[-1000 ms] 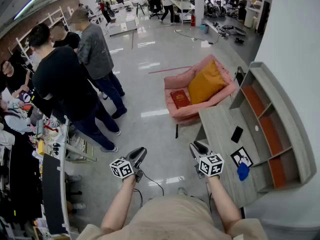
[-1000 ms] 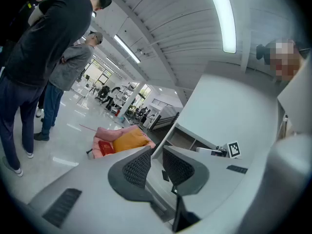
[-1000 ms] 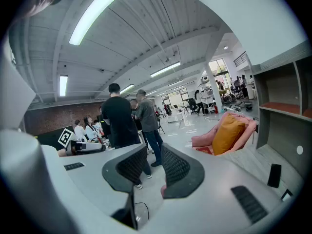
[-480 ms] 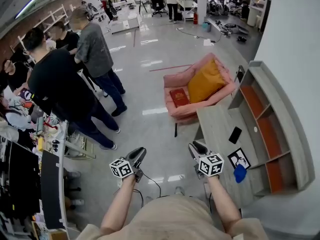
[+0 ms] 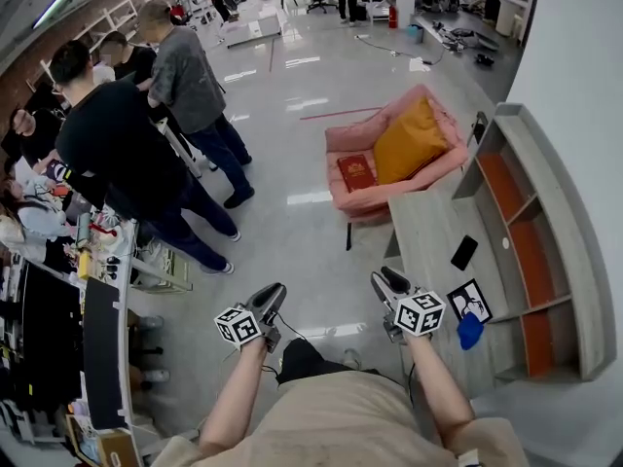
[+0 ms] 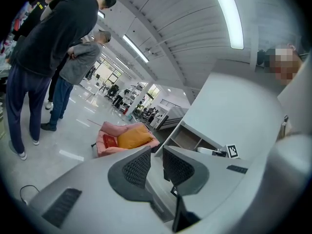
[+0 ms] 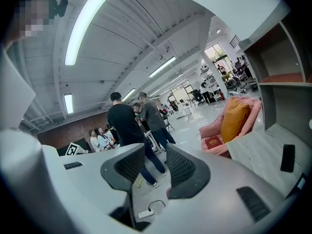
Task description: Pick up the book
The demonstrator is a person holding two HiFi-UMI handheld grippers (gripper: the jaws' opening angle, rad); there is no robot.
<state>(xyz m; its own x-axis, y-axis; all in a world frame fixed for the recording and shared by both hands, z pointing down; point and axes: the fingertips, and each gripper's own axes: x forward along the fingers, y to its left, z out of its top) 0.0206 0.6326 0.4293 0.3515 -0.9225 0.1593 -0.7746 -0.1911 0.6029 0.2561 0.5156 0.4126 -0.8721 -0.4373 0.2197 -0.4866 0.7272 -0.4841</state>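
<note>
The book, red, lies flat on the seat of a pink armchair, just beside the orange cushion that leans at its 2 o'clock. A grey surface carrying a dark phone stands next to the chair at its 5 o'clock. Open floor separates the chair from both claws, which are held close to the person's body. From the left claw the book lies at about 1 o'clock, and from the right claw at about 12.

The left claw's jaws stand a narrow gap apart with nothing between them. The right claw's jaws have just been opening to a slightly wider gap and are also empty.

I judge this to be the approach step, with the book untouched. The next move calls for closing on the chair, spreading a claw wider and coming in low over the seat to take the book by an edge clear of the cushion.
</note>
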